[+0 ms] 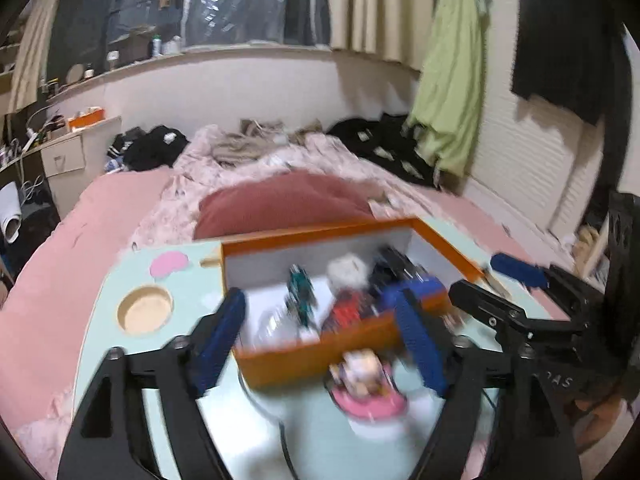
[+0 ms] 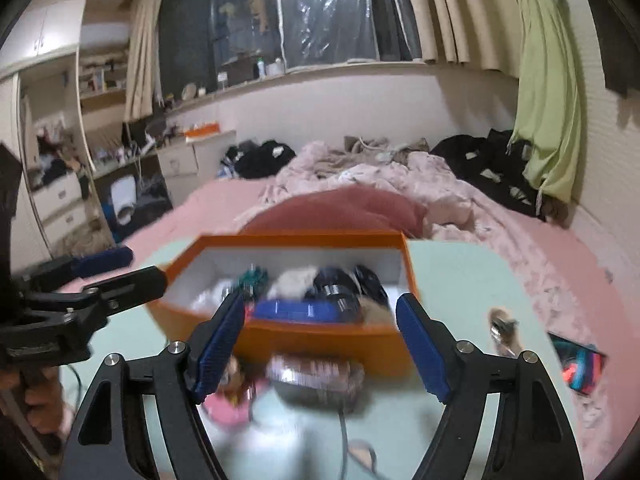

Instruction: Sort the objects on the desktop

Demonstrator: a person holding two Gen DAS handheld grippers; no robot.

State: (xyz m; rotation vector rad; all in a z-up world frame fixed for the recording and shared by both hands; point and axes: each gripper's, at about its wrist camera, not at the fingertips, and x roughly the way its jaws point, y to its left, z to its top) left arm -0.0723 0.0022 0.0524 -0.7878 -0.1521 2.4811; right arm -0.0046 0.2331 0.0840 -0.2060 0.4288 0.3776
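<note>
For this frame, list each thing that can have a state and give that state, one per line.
orange box: lidless, already holds several items
left gripper: open, nothing between its pads
right gripper: open, nothing between its pads
pink figurine: on the tray table, outside the box, at its near wall
round cup recess: empty
dark patterned item: on the table outside the box; too blurred to identify

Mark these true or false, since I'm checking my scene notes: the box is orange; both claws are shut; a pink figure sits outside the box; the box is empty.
1. The box is orange. True.
2. Both claws are shut. False: the left claw and right claw are open, holding nothing.
3. A pink figure sits outside the box. True, on the tray.
4. The box is empty. False: several items lie inside.
</note>
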